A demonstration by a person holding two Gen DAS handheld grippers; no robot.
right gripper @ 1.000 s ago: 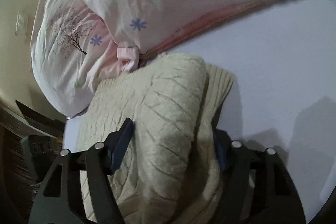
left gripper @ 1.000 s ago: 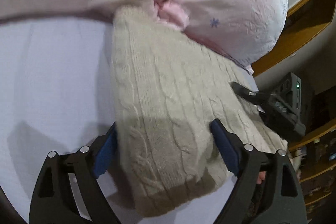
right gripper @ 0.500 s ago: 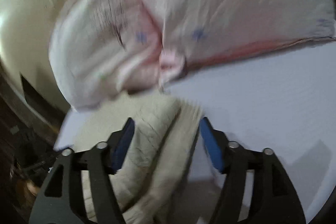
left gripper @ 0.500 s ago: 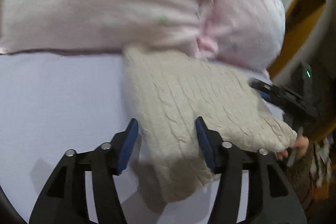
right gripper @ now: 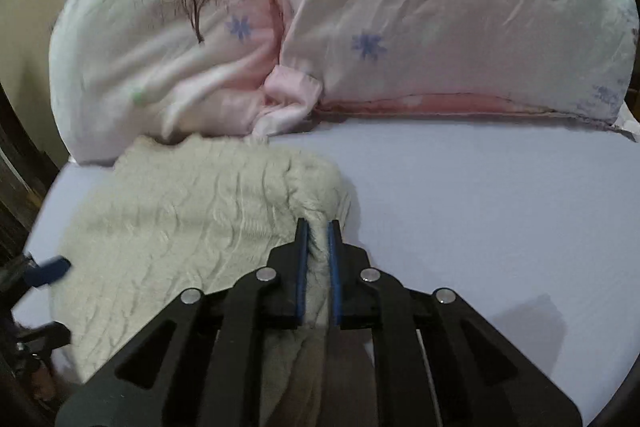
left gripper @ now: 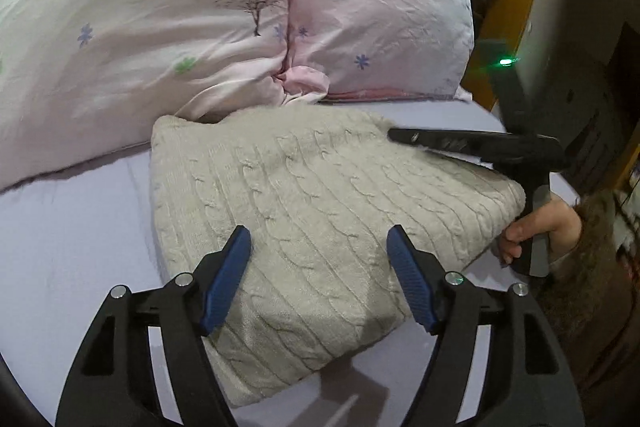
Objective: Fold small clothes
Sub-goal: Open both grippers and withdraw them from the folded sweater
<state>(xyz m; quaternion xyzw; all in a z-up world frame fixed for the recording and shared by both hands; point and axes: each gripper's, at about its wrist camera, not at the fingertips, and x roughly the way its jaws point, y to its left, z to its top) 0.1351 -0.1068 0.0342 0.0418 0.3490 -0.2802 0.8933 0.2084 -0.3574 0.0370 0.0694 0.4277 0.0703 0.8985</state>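
Folding step: right gripper (right gripper: pixel 318 239) pinches sweater (left gripper: pixel 320 211) edge, mid-fold
Left gripper (left gripper: pixel 320 279): jaws wide, holding nothing
Next: probably carry pinched edge across, then flatten

Right gripper (right gripper: pixel 318 227) fingers nearly closed, blue pads pinching a raised ridge of the cream cable-knit sweater (right gripper: pixel 192 223) at its right edge. Rest of the sweater lies spread left of the gripper on the lavender sheet (right gripper: pixel 480 211); far end touches the pink floral duvet (right gripper: pixel 360 19) bunched along the back. Tip of the left gripper (right gripper: pixel 46 273) shows at the left edge beside the sweater, blurred, opening unreadable. Bare sheet right of the gripper, with a shadow on it.
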